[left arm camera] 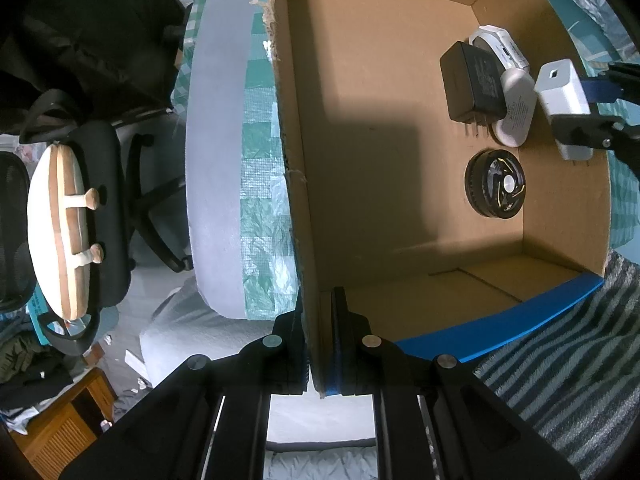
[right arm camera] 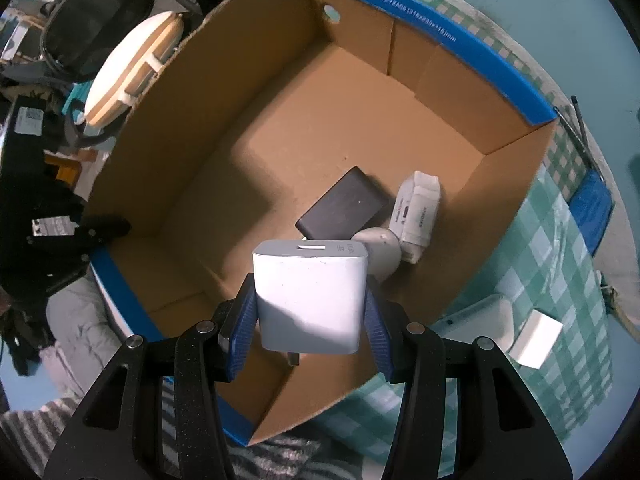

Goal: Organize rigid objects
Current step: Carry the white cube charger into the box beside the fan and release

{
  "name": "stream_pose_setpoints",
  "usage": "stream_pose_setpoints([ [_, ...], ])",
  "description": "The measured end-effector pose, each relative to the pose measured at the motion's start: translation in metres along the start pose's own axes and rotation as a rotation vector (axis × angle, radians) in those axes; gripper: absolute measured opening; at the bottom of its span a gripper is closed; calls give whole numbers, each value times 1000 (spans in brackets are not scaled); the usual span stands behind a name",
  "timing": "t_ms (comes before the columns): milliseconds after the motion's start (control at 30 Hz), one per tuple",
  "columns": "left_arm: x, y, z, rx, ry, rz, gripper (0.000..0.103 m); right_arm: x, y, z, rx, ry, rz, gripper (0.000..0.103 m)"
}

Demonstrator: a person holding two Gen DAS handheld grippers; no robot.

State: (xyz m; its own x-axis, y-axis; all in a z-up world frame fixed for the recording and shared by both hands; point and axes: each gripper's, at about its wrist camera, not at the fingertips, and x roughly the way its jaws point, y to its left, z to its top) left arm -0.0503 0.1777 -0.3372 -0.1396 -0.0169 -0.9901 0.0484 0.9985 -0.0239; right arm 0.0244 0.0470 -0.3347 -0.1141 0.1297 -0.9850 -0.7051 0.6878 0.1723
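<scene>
Meanwhile, the cardboard box wall was clamped by the left gripper for steadiness; the white charger, pinched in the right gripper, was held above the box floor for placement.

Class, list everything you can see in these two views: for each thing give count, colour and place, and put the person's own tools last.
cardboard box: one, brown with blue rim, on the checked cloth
checked cloth: one, green and white, under the box
black charger: one, black, on the box floor near a corner
white packet: one, white, beside the black charger against the wall
pale oval case: one, off-white, touching the black charger
round tin: one, black, alone on the box floor
white charger: one, white, held over the box
office chair: one, black, beyond the table
left claw: shut on the box wall
right claw: shut on the white charger
</scene>
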Motion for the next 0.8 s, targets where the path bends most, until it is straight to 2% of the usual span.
stream_pose_setpoints([
  [267,-1,-3,2,5,-2,6,9,0,1,-1,2,-8,-6,50],
  [400,-1,-5,4,0,3,5,9,-5,2,-2,-4,-18,-18,58],
  [800,-3,-9,4,4,4,12,9,-36,-7,-7,21,-63,-38,59],
])
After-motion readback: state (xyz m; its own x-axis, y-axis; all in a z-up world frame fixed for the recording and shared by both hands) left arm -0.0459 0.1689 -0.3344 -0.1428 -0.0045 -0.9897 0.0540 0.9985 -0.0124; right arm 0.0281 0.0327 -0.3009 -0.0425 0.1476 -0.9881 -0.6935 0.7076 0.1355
